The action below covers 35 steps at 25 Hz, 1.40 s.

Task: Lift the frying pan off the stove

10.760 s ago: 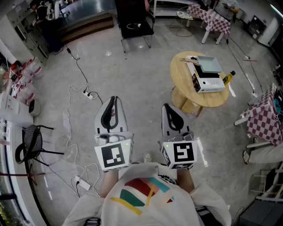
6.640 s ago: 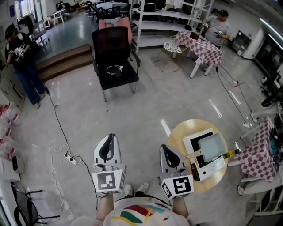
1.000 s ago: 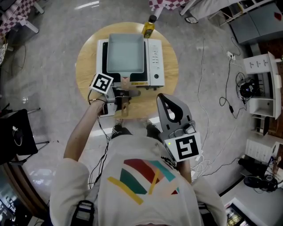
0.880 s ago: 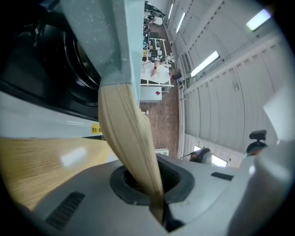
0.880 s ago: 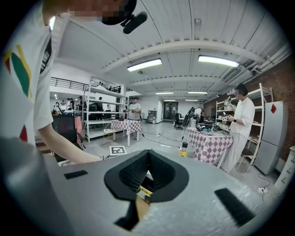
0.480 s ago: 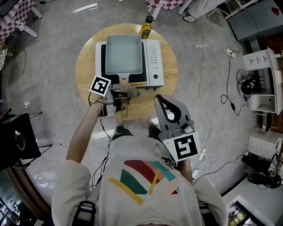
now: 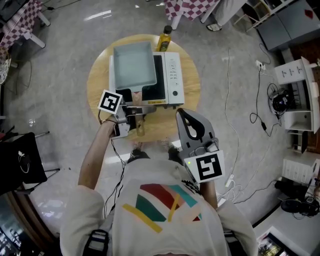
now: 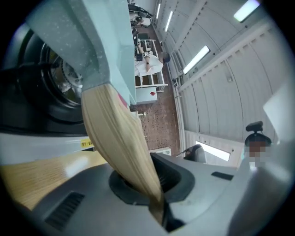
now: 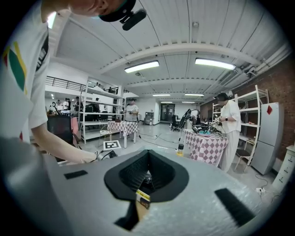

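Frying pan (image 7: 131,67) newly askew over stove (image 7: 170,75), handle (image 8: 120,138) tight in left claw (image 7: 142,109); right claw (image 7: 184,116) closed.

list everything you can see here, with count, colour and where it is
frying pan: 1, pale grey-blue, wooden handle, over the stove's left part
stove: 1, white and black, on the table
bottle: 1, yellow, table's far edge
table: 1, round, wood, mid floor
checked tablecloths: 2, red-white, top edge
chair: 1, black, left edge
cables: several, floor at right
left tool: 1, grey, shut on the wooden handle
right tool: 1, grey, shut, empty, near the person's chest
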Available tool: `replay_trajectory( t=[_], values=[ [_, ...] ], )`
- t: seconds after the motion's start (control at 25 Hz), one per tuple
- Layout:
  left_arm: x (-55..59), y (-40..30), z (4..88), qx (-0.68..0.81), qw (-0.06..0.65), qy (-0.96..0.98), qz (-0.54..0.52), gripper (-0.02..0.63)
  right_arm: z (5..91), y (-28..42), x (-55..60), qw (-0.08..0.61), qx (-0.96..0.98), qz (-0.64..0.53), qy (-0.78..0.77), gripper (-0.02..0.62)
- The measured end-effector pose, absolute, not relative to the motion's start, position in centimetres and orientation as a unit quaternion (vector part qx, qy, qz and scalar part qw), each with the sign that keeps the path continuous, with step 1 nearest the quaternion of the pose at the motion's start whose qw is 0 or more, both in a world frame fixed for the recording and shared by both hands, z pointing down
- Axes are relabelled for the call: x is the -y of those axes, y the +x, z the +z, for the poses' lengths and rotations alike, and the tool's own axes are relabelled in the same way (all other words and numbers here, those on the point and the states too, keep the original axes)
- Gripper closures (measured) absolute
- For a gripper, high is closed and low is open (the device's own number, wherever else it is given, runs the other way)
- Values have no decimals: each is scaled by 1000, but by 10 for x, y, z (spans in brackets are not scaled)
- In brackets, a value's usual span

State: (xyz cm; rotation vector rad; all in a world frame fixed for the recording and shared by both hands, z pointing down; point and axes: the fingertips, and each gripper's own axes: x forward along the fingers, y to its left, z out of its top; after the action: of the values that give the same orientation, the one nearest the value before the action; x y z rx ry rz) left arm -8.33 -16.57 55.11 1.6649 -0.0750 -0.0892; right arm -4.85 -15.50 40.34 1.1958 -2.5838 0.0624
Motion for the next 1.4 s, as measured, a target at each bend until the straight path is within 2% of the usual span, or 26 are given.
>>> replay_trajectory(
  t=[0.12,0.24,0.52,0.8,1.0,1.4],
  values=[
    [174,-93,545,64,648,759,-15,600,400,-54,161,160,896,-9,414,601],
    [179,-99,531,76,589,805,19,600,392,-56,163,154,892,-18,424,601],
    [168,-96,464,72,522,849,37,600,354,-51,177,89,881,-45,463,601],
    [159,-75,378,72,418,905,30,600,315,-38,197,27,866,-81,492,601],
    [138,-68,331,83,374,923,36,600,298,-45,188,-9,868,-91,488,601],
    [118,-66,288,100,302,947,54,600,282,-51,196,-24,868,-95,487,601]
  ],
)
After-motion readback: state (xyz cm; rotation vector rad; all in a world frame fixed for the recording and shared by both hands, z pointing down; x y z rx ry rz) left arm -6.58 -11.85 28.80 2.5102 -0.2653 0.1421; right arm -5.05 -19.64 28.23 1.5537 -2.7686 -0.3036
